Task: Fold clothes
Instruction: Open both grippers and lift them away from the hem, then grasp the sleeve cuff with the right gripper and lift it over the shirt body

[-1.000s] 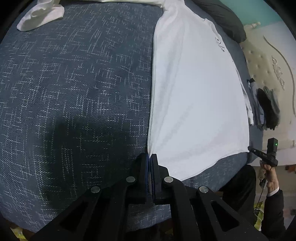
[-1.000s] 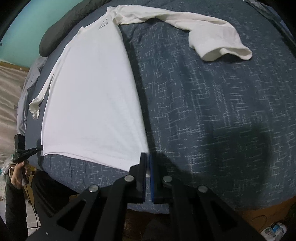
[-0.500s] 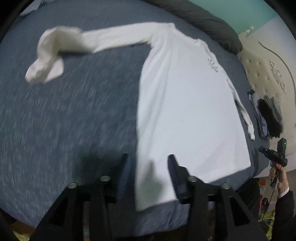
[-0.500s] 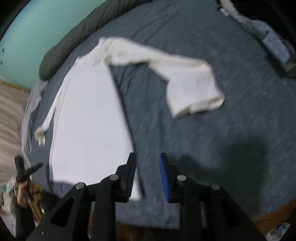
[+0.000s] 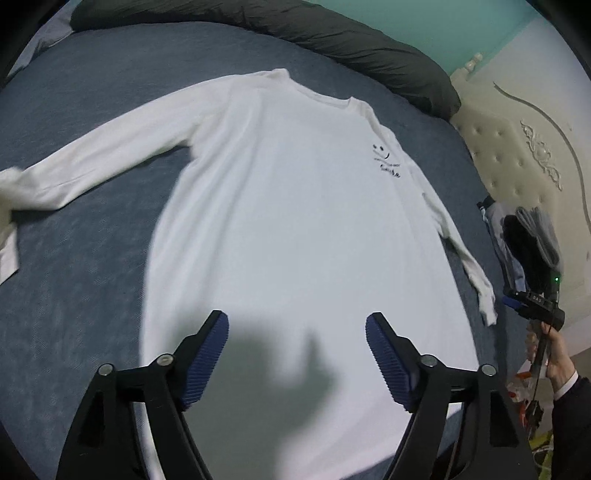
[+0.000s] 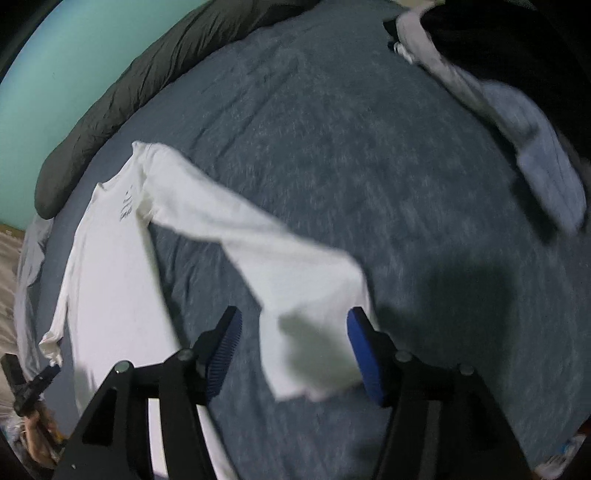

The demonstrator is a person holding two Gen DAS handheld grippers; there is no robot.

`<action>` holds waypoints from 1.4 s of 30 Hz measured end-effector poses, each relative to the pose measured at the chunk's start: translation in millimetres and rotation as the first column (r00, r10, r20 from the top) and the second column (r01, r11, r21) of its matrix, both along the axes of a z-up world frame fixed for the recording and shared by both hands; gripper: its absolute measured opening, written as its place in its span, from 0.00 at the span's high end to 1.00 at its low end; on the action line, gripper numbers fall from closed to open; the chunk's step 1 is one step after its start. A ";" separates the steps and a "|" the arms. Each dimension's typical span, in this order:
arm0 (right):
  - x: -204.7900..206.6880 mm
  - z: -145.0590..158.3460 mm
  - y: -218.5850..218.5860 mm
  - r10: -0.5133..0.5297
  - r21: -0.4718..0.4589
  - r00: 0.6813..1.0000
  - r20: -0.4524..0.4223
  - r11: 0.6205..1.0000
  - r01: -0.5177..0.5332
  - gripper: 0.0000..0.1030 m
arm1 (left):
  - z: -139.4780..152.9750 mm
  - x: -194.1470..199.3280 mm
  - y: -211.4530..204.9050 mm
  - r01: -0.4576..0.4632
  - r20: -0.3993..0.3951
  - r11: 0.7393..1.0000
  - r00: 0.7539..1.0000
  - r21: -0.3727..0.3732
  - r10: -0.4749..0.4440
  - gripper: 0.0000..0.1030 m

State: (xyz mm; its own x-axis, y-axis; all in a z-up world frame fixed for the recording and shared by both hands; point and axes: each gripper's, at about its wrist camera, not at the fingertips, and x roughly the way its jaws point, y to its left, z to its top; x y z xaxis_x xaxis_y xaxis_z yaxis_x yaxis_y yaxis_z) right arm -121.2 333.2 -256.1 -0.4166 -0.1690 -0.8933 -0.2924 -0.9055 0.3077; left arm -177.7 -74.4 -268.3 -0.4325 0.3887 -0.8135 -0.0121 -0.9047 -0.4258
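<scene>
Shirt (image 5: 295, 221) lay flat, face up, on the bed (image 5: 92, 74), body spread, one sleeve (image 6: 258, 251) stretched sideways, the other along the side seam. No fold was visible. Left gripper (image 5: 295, 354) was held over the hem, jaws wide apart, empty. Right gripper (image 6: 293, 354) was held over the outstretched sleeve's cuff, jaws apart, empty. Judgement: cuff would be best pinched through both layers, then laid across the chest. Pillow (image 5: 332, 44) and clothes pile (image 6: 517, 110) sat well clear; nothing blocked.

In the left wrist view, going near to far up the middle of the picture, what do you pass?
Open left gripper → white long-sleeved shirt, lying flat, hem nearest → its neckline → bare blue bedspread → dark grey bolster → teal wall.
</scene>
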 end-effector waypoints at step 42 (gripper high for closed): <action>-80.0 82.4 -72.5 0.342 0.507 0.933 -0.115 0.827 -0.241 0.97 | -28.6 -49.4 44.3 -0.050 -0.088 0.996 0.995 0.068 0.056 0.04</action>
State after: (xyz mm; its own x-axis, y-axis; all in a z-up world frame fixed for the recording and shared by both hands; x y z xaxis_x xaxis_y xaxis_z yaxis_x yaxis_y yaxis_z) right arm -201.2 260.6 -173.7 -0.5882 0.1155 -0.8005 0.0280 -0.9863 -0.1629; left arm -227.1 -30.2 -296.9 -0.5238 0.4150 -0.7439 -0.0061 -0.8751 -0.4839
